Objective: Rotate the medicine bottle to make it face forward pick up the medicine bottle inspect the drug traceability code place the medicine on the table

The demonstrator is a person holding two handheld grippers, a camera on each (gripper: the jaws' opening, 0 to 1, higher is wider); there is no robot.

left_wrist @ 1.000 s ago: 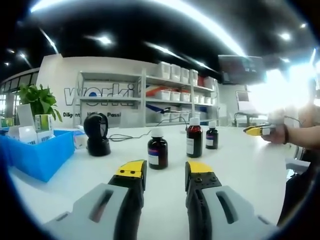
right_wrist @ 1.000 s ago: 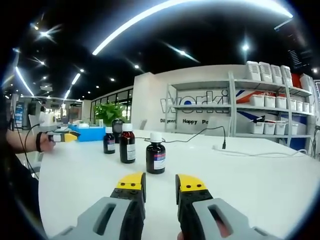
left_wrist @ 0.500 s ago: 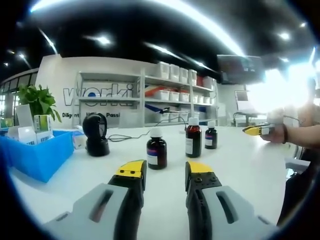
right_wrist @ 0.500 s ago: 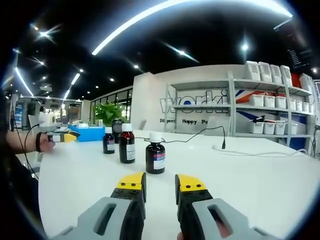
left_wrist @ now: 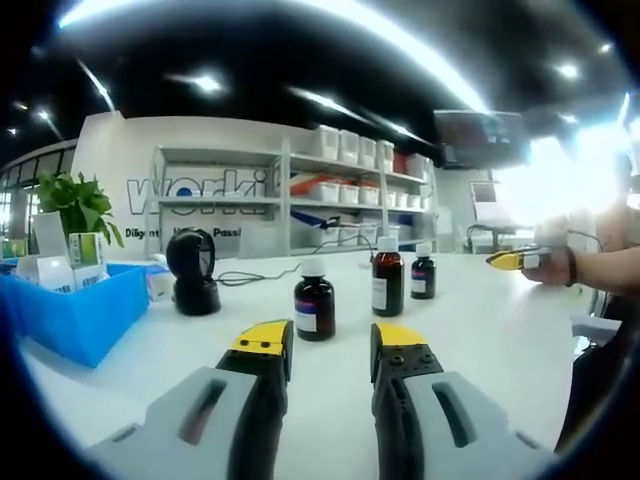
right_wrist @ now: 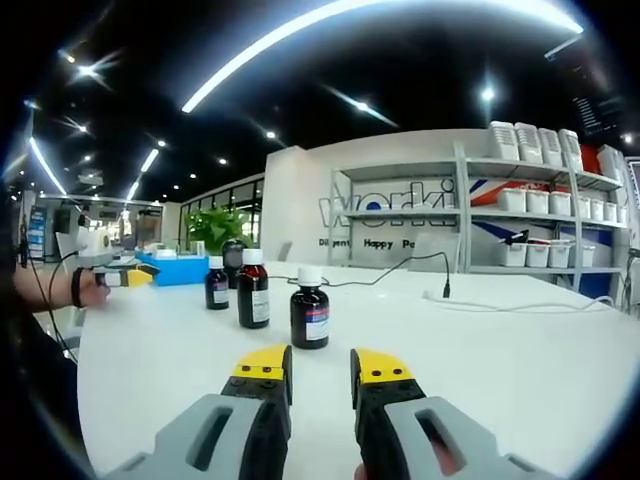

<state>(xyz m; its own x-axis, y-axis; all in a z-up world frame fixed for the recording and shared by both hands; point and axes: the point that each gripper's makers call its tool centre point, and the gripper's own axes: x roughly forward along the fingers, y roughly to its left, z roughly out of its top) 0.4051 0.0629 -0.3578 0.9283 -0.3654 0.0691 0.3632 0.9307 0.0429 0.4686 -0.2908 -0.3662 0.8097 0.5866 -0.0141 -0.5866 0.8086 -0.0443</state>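
Note:
Three dark brown medicine bottles with white caps stand upright in a row on the white table (left_wrist: 480, 330). In the left gripper view the nearest bottle (left_wrist: 314, 301) stands just beyond my left gripper (left_wrist: 330, 345), which is open and holds nothing; the middle bottle (left_wrist: 387, 277) and the small far bottle (left_wrist: 423, 272) lie to its right. In the right gripper view the nearest bottle (right_wrist: 310, 309) stands ahead of my open right gripper (right_wrist: 319, 368), with the middle bottle (right_wrist: 252, 290) and the far bottle (right_wrist: 217, 284) to the left. The right gripper (left_wrist: 512, 260) also appears at the left view's right side.
A black barcode scanner (left_wrist: 193, 270) with a cable stands left of the bottles. A blue bin (left_wrist: 70, 305) with medicine boxes sits at the table's left end, a plant (left_wrist: 75, 200) behind it. Shelves with white boxes (right_wrist: 530, 195) line the back wall. A person's hand (right_wrist: 85, 285) holds the left gripper.

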